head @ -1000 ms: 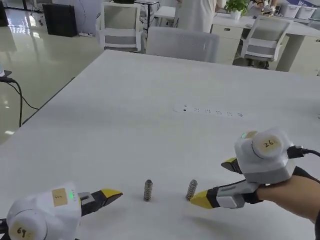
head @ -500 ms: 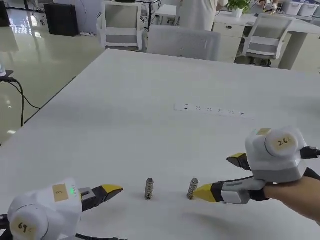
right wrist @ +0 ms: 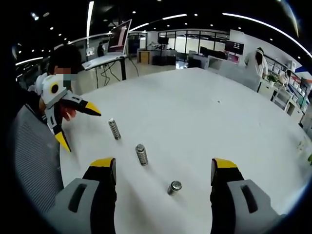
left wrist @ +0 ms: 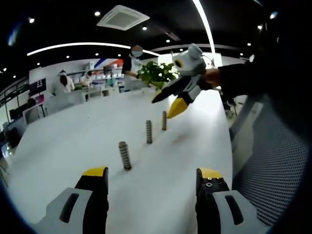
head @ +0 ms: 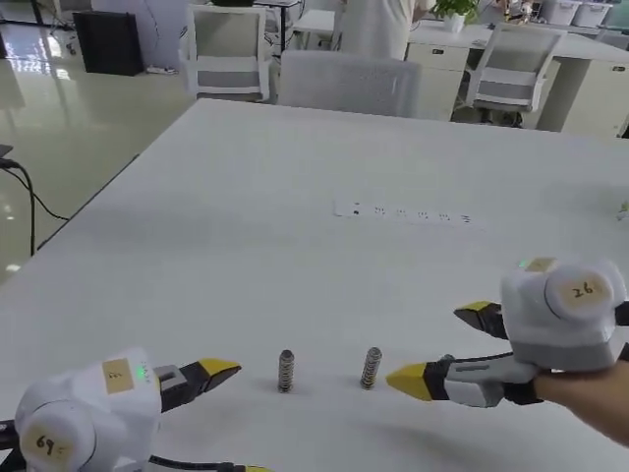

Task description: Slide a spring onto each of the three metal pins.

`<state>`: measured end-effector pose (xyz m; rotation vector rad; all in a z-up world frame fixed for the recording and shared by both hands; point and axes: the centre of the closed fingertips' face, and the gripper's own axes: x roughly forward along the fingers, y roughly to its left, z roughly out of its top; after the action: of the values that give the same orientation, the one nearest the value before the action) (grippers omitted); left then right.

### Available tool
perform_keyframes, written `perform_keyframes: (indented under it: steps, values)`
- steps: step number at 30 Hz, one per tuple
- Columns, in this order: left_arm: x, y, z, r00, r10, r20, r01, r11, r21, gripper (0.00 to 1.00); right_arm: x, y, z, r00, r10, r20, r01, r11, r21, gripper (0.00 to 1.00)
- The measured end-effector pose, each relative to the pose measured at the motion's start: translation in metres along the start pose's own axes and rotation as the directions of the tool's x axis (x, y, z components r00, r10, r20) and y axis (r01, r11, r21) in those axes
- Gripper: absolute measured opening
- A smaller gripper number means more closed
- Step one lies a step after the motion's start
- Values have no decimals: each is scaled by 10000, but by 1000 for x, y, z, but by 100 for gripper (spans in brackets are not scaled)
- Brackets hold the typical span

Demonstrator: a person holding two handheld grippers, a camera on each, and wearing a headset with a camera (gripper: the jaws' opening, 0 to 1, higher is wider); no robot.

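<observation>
White table (head: 246, 177) is carrying the 3 pins, which are standing upright in 1 row between your 2 grippers. You are holding the left gripper (left wrist: 152, 173) low at the near edge of the table. Its yellow-tipped jaws are standing wide apart, with nothing between them. You are holding the right gripper (right wrist: 164, 163) at the other end of the row, and its jaws are also standing apart and gripping nothing.

In the head view, the left spring (head: 286, 371) is standing upright on the table. The middle spring (head: 371, 368) is standing upright just beside the lower yellow tip of the right gripper, and as far as I can see they are not touching.

The third pin (right wrist: 174, 187) is standing nearest to the right gripper. In the right gripper view it is looking like a short metal cylinder seen from above, and I cannot tell if a spring is sitting on it. In the left gripper view it is showing as the farthest of the 3, just under the right gripper's tip.

At the far end of the table, office chairs (head: 231, 49) are standing. Flush in the tabletop, a row of sockets (head: 403, 213) is lying well apart from the pins.
</observation>
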<state>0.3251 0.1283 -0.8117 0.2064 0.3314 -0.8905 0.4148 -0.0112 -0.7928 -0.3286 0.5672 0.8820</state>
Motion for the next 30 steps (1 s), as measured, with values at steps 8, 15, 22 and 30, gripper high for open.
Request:
perform_keyframes:
  steps: [8,15,22,30]
  values:
    - [0,2,0,10000,75,39,-75,10000,-16,69,-9,3,-1,9996,-183,232,182,9998,31,80]
    - [1,2,2,9999,60,92,-60,10000,14,69,-16,3,-8,9989,-349,301,343,9992,226,80]
    - [2,3,4,9998,99,167,-99,9999,46,70,-21,7,-14,9987,-397,325,387,9988,308,80]
    - [1,6,6,9994,204,273,-202,9998,-71,71,-26,15,-23,9989,-356,294,344,9987,386,80]
